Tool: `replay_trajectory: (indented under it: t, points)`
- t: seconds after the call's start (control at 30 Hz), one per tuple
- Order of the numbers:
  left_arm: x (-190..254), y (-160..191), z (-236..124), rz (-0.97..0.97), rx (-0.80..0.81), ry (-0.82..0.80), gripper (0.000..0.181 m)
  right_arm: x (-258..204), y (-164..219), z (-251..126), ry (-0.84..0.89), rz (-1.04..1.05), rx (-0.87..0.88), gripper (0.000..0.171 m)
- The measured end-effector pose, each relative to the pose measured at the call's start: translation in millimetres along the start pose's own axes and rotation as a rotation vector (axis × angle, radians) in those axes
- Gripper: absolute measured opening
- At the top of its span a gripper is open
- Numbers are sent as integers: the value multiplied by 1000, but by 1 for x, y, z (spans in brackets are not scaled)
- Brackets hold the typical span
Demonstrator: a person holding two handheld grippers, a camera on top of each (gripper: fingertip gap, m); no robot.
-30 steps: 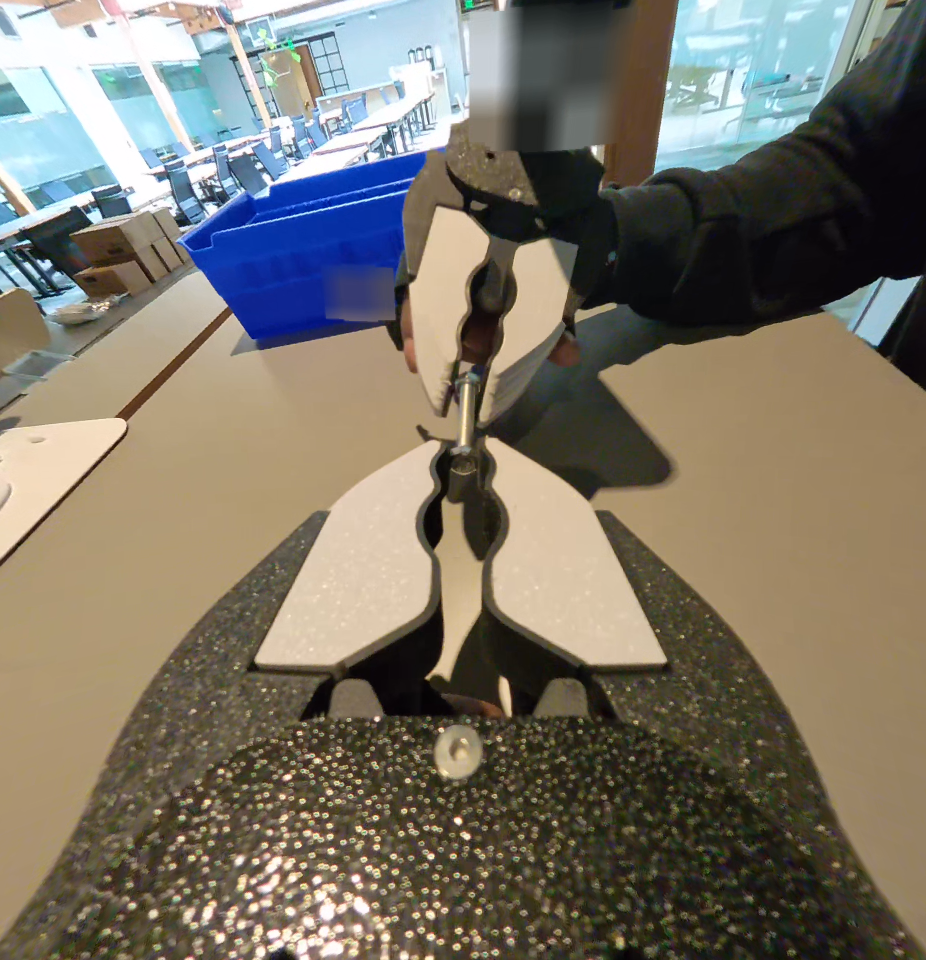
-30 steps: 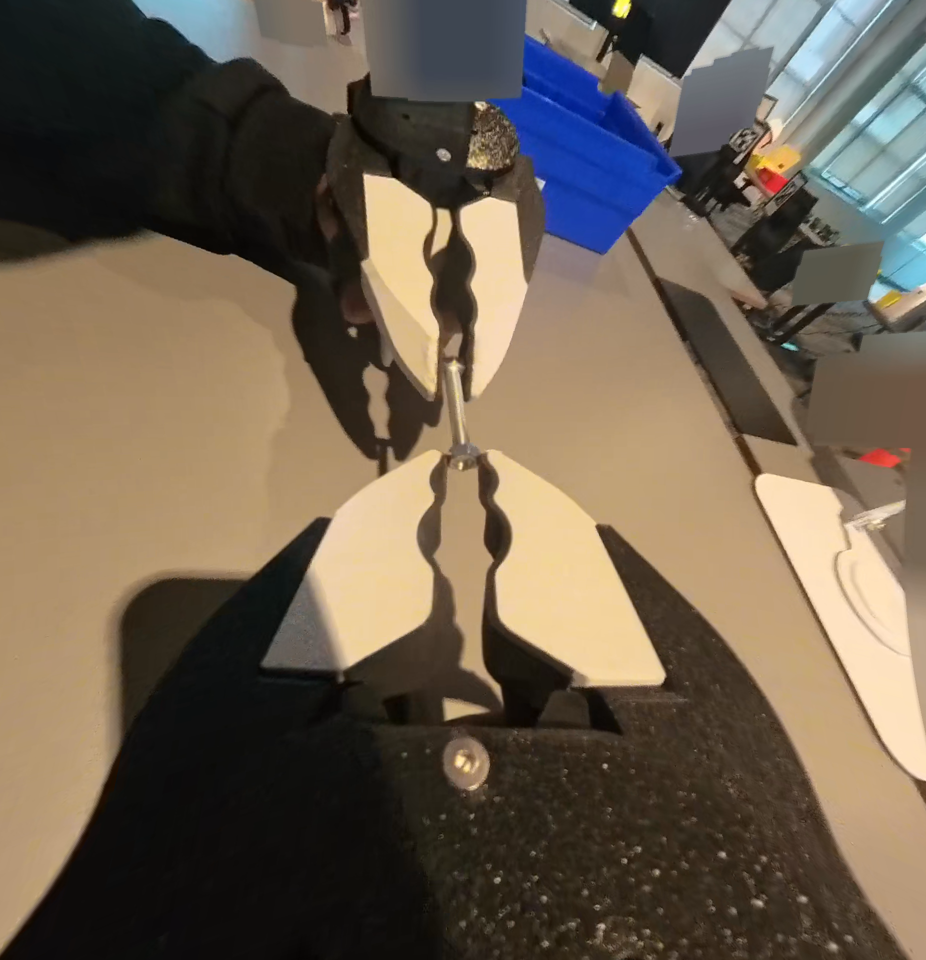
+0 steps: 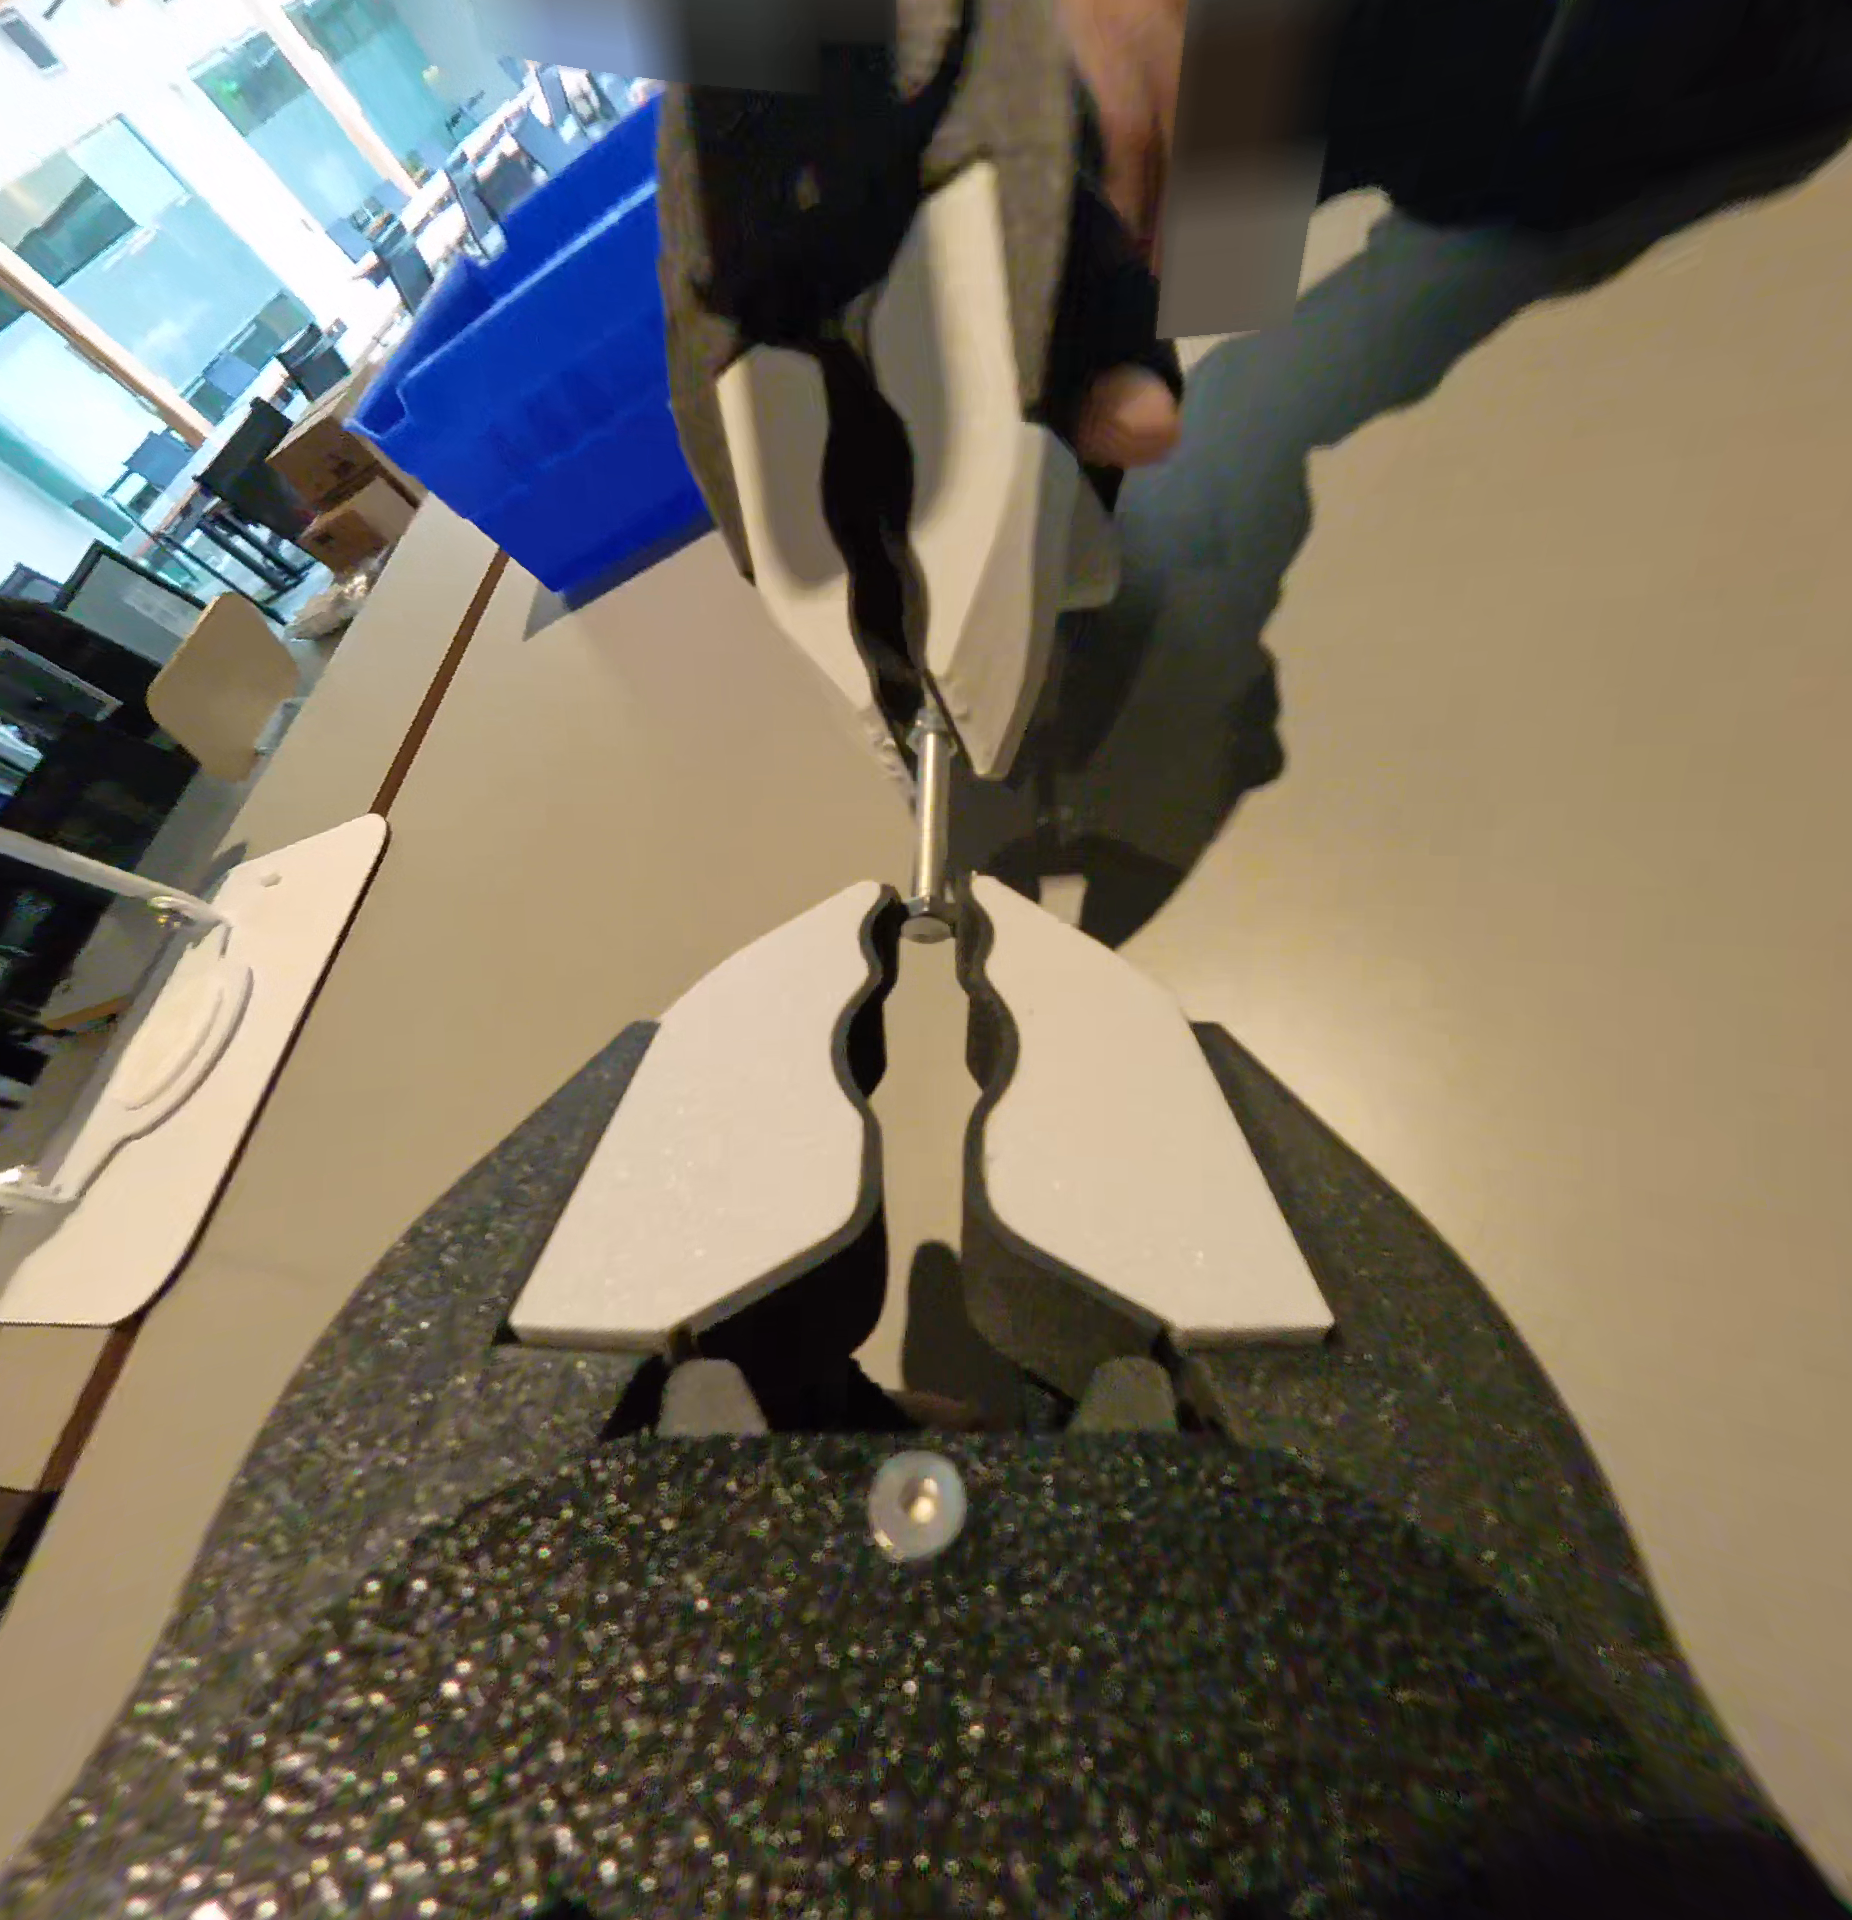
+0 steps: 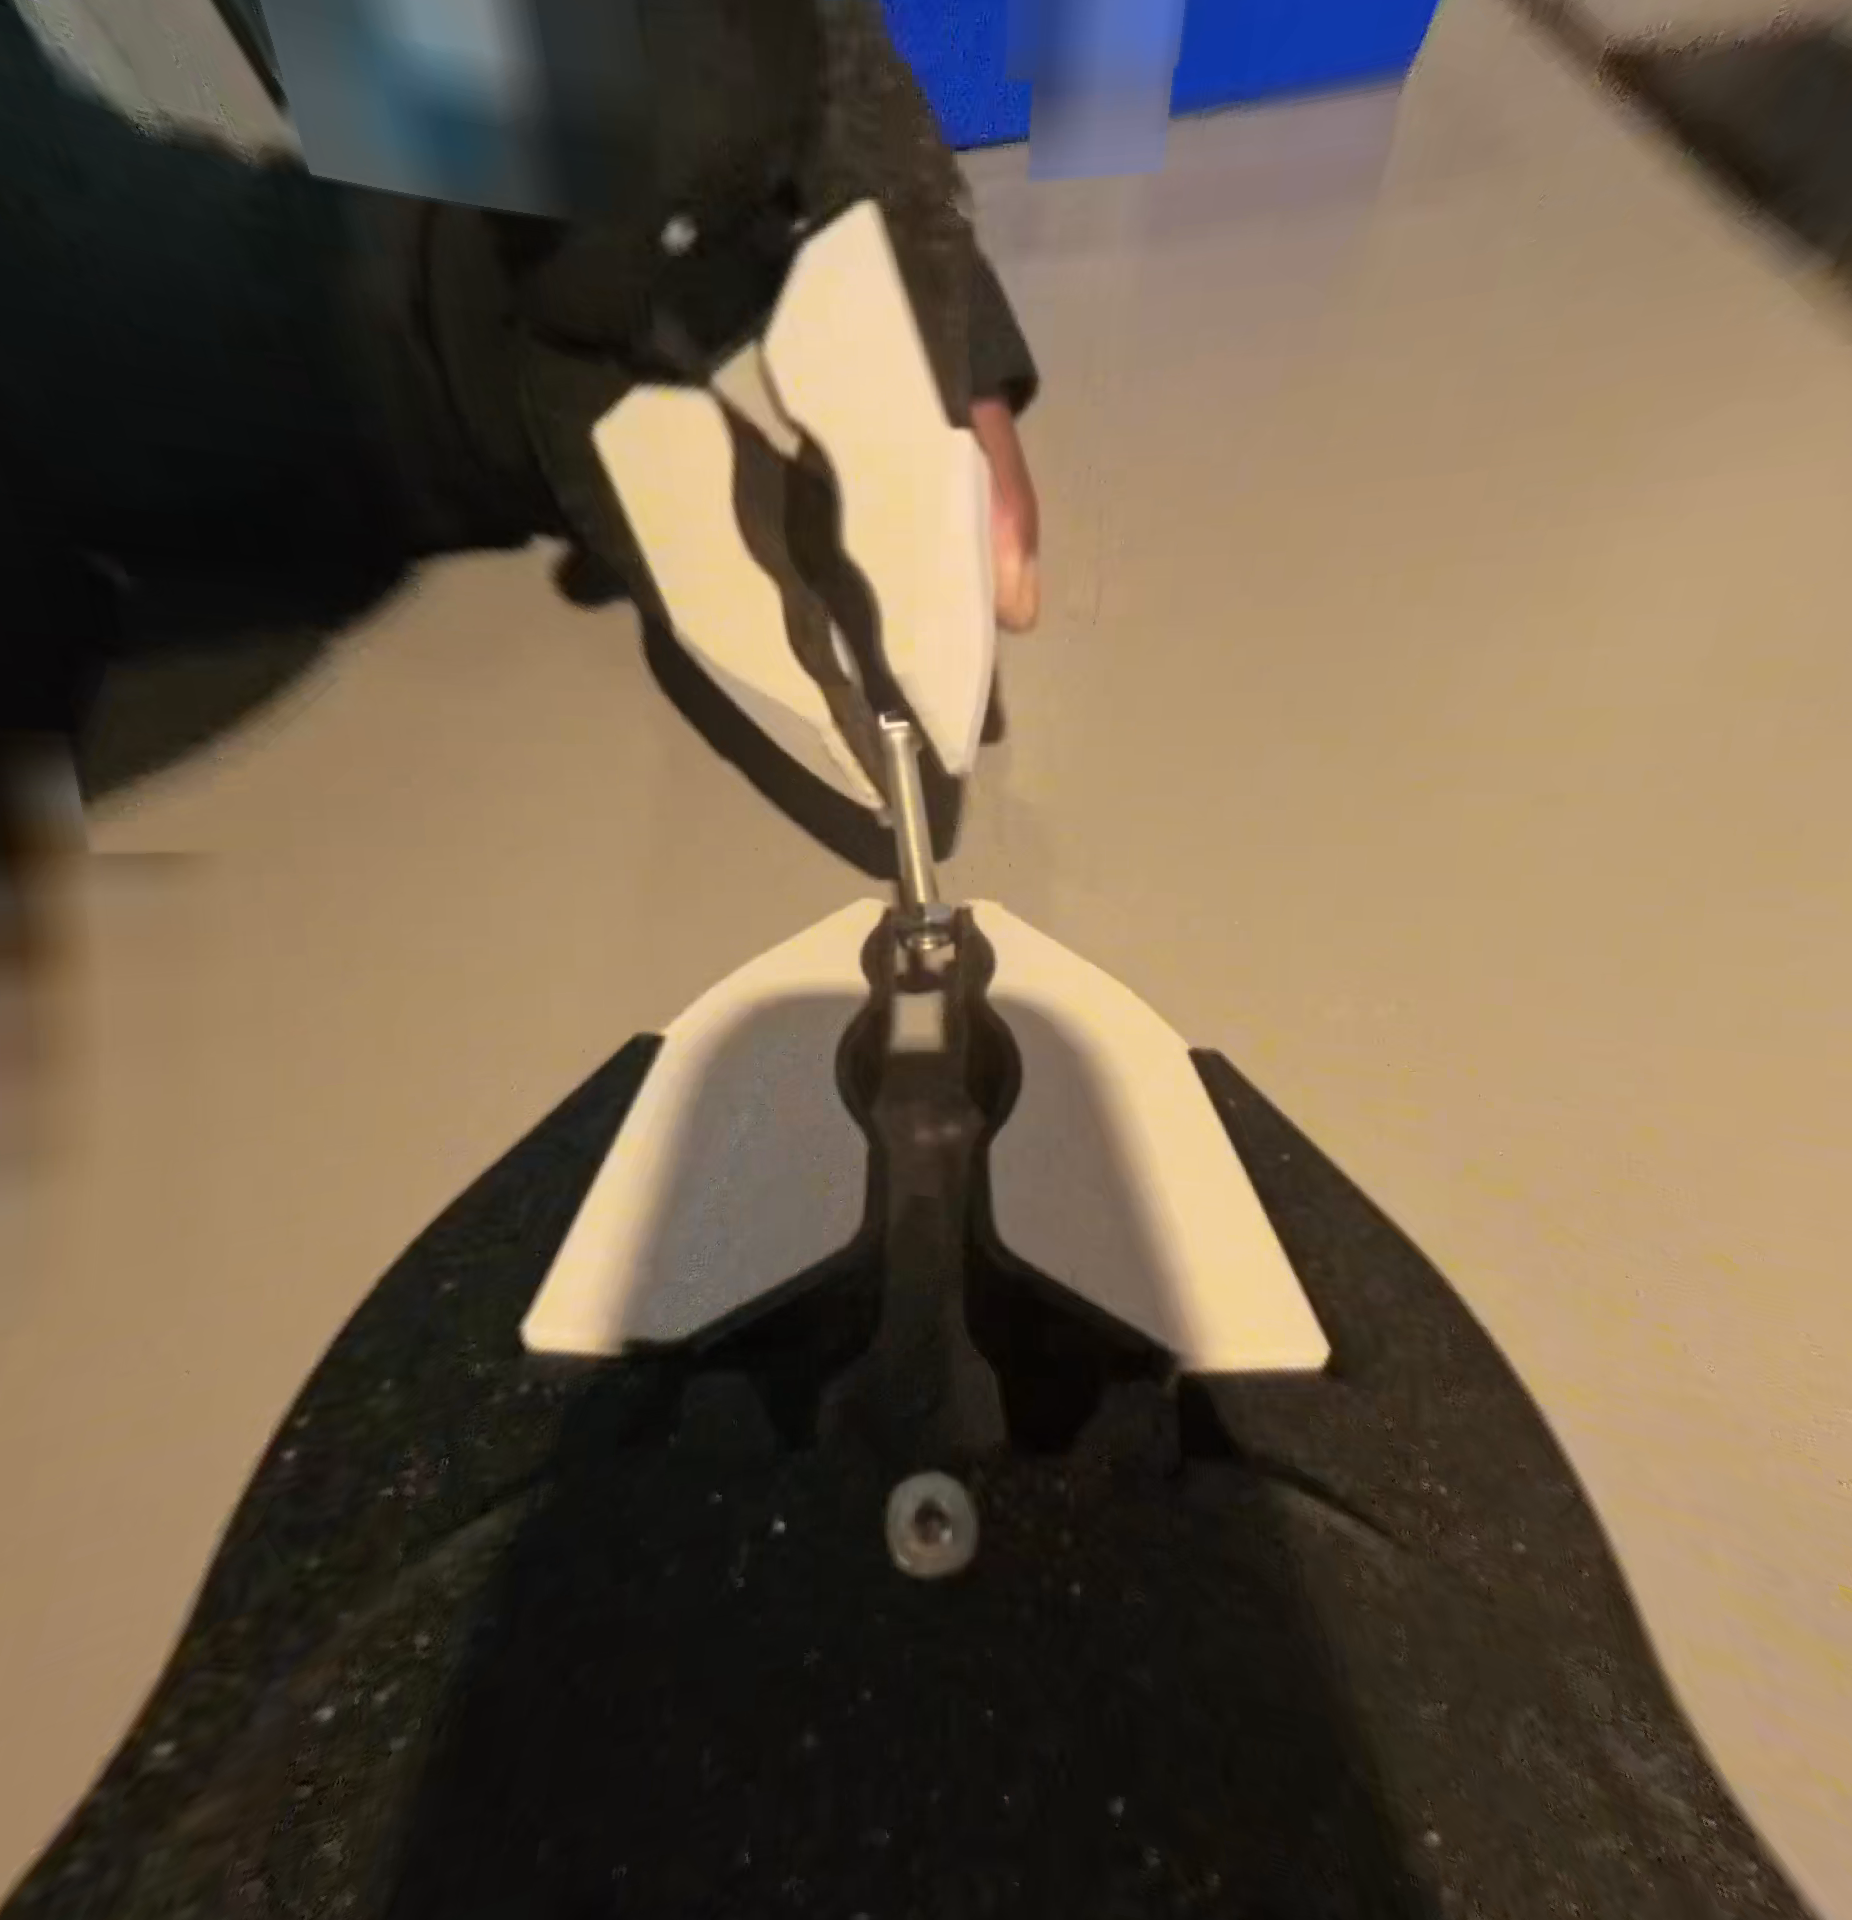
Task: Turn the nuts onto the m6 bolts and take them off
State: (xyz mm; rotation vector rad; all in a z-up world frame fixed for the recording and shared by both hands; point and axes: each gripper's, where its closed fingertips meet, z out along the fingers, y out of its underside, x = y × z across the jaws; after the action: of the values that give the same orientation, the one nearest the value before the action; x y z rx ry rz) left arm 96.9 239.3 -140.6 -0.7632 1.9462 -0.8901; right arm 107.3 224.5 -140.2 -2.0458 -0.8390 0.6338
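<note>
Taking the slim silver steel bolt [image 3: 930, 821] as the landmark, held in the air above the beige table [image 3: 1524, 935]: away to its left lie a flat white card [image 3: 226, 1039] and a blue plastic bin [image 3: 548, 416]. At its nearer end the left gripper [image 3: 927, 920] is clenched on the bolt's head. At its far end the right gripper [image 4: 927, 925] is pinched on a small silver nut [image 4: 927, 928]. I judge the threading is mid-way; how far on the nut sits I cannot tell.

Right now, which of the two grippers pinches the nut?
The right gripper: the nut sits between its tips. The left gripper clamps the bolt by its round head instead.
</note>
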Motion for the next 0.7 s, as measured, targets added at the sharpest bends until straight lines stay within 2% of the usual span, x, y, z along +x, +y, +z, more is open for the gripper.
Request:
replay_trajectory:
  t: [0.07, 0.13, 0.23, 0.37, 0.43, 0.5, 0.6, 0.7]
  points:
    - [0, 3, 1, 6, -15, -6, 10, -1, -1, 1, -123, 255, 41, 10]
    - [-3, 1, 0, -25, 2, -6, 10, 3, -6, -2, -163, 311, 102, 13]
    - [-6, 0, -3, -67, 19, -5, 10, 9, -9, -8, -60, 104, 125, 36]
    - [-7, -5, -6, -133, 66, 19, 10, 2, -13, -12, 80, -254, 116, 38]
    - [-7, -9, -7, -158, 90, 34, 10, 4, -14, -10, 150, -354, 105, 36]
    - [-7, -12, -9, -180, 112, 45, 10, 3, -17, -10, 169, -389, 118, 30]
    - [-5, -13, -9, -183, 118, 59, 10, -2, -22, -12, 152, -394, 148, 13]
    - [-5, -12, -7, -163, 105, 46, 10, 0, -16, -10, 127, -317, 98, 10]
